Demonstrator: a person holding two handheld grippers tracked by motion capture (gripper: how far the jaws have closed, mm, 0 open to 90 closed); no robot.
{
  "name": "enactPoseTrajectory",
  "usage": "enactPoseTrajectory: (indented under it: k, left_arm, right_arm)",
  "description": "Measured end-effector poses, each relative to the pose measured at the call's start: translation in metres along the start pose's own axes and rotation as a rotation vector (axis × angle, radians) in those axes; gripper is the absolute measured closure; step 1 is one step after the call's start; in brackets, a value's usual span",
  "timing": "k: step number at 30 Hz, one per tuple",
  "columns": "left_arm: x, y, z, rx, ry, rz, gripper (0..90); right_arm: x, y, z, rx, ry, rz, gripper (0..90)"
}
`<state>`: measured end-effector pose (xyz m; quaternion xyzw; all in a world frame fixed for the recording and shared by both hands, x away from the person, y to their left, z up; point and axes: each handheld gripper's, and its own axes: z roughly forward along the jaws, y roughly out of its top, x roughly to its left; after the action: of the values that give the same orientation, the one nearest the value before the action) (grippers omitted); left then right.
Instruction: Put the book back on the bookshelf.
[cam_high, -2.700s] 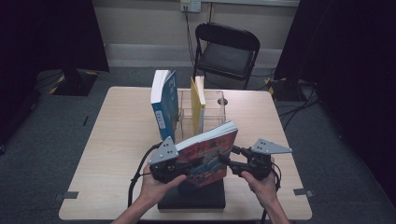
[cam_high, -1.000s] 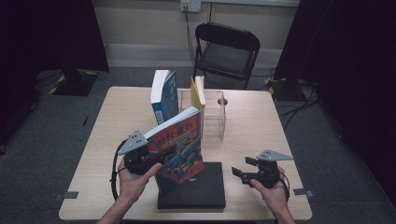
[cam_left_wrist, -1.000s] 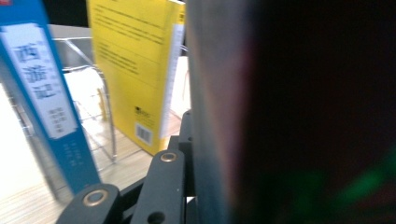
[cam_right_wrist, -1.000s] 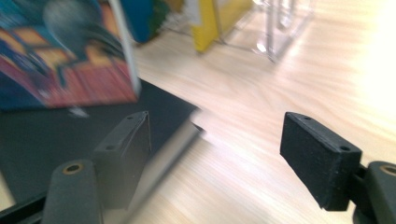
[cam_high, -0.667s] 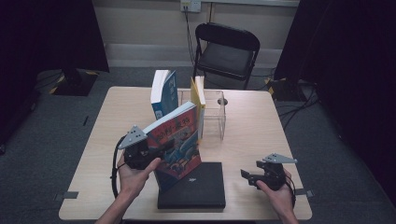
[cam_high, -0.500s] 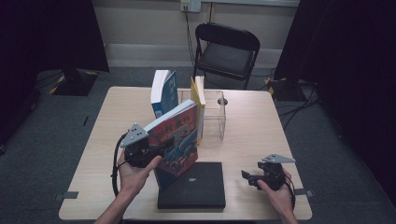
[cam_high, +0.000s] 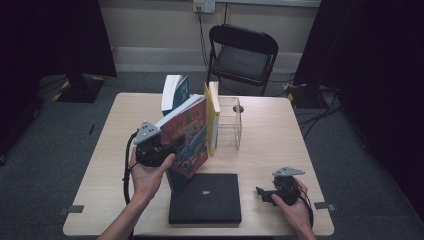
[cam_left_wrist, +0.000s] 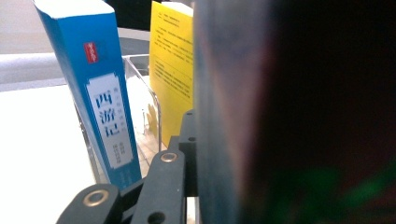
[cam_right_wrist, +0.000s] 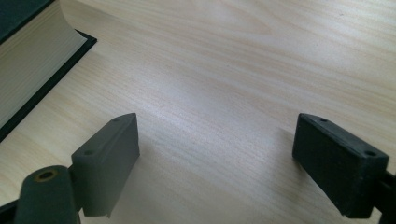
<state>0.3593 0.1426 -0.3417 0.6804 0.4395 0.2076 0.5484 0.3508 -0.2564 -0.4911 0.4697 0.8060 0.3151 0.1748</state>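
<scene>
The left gripper (cam_high: 165, 150) pinches the red-covered book (cam_high: 187, 137) mid-desk beside the yellow book (cam_left_wrist: 173, 65); the right gripper (cam_high: 264, 192), jaws just spread and empty, hovers over bare wood near the desk's (cam_high: 270, 125) front-right edge; its own view shows the black book's (cam_right_wrist: 32, 60) page edge.

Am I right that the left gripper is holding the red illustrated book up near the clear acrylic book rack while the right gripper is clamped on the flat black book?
Not quite. The right gripper is open with nothing between its jaws, beside the flat black book, as the right gripper view shows. The rest holds: the left gripper holds the red illustrated book up near the clear acrylic book rack.
</scene>
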Motion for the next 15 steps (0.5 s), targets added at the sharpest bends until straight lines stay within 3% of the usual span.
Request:
enactPoseTrajectory:
  k: [1, 10, 15]
  left_arm:
    - [-0.002, 0.002, 0.003, 0.004, 0.012, 0.017, 74.8]
    - [-0.008, 0.002, 0.024, 0.003, 0.073, 0.013, 74.7]
    - [-0.004, 0.005, 0.036, -0.005, 0.115, -0.015, 74.8]
  right_arm:
    - [0.003, 0.000, 0.001, -0.002, -0.014, -0.017, 13.6]
    - [0.003, -0.008, 0.003, -0.079, -0.014, -0.013, 12.8]
    - [0.003, -0.009, 0.003, -0.084, -0.017, -0.012, 12.7]
